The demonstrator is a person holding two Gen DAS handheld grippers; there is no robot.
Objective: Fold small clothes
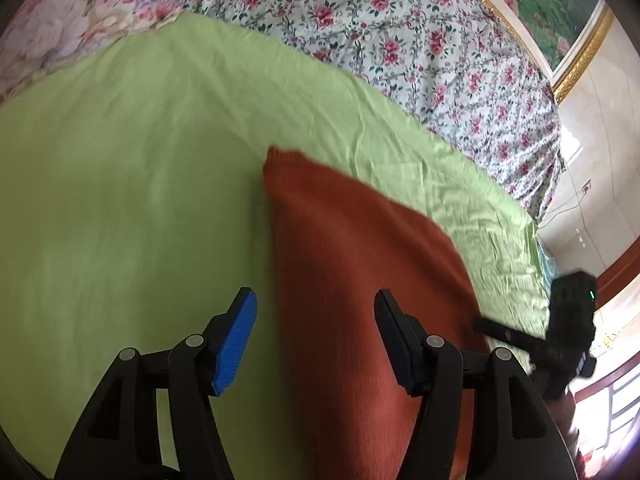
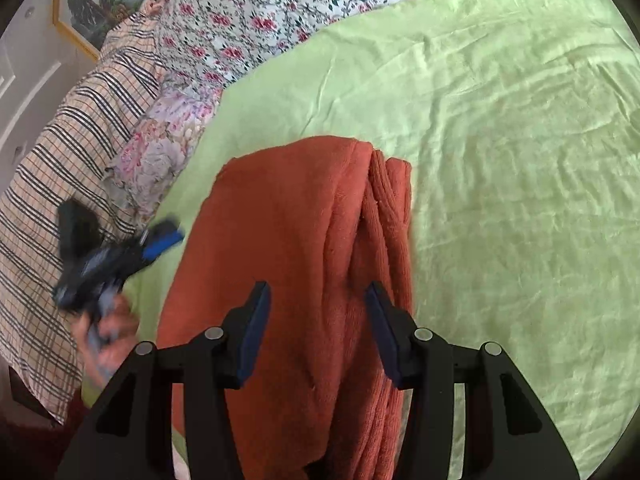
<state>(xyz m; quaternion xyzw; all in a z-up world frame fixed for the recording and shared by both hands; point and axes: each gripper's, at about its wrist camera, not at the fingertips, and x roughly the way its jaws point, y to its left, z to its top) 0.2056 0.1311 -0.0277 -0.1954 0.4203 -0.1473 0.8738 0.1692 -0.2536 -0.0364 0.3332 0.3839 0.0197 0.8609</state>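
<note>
A rust-orange knitted garment [image 2: 288, 220] lies folded lengthwise on the green sheet [image 2: 500, 160], its ribbed edge [image 2: 390, 208] along the right side. My right gripper [image 2: 317, 285] hovers over its near part, jaws open, the cloth lying under the gap with no pad pressing on it. In the left wrist view the same garment [image 1: 344, 240] runs from a far corner toward me. My left gripper [image 1: 314, 292] stands open over its left edge with nothing between the pads. The left gripper [image 2: 168, 236] appears blurred in the right wrist view, held by a hand [image 2: 108, 340]. The right gripper [image 1: 492, 330] shows at the garment's right edge.
A floral quilt [image 1: 400, 40] covers the far part of the bed. A checked cloth [image 2: 60, 168] and a flowered pillow [image 2: 160, 148] lie at the left. A framed picture [image 1: 560, 12] hangs on the wall. The bed's edge [image 1: 540, 248] drops off at the right.
</note>
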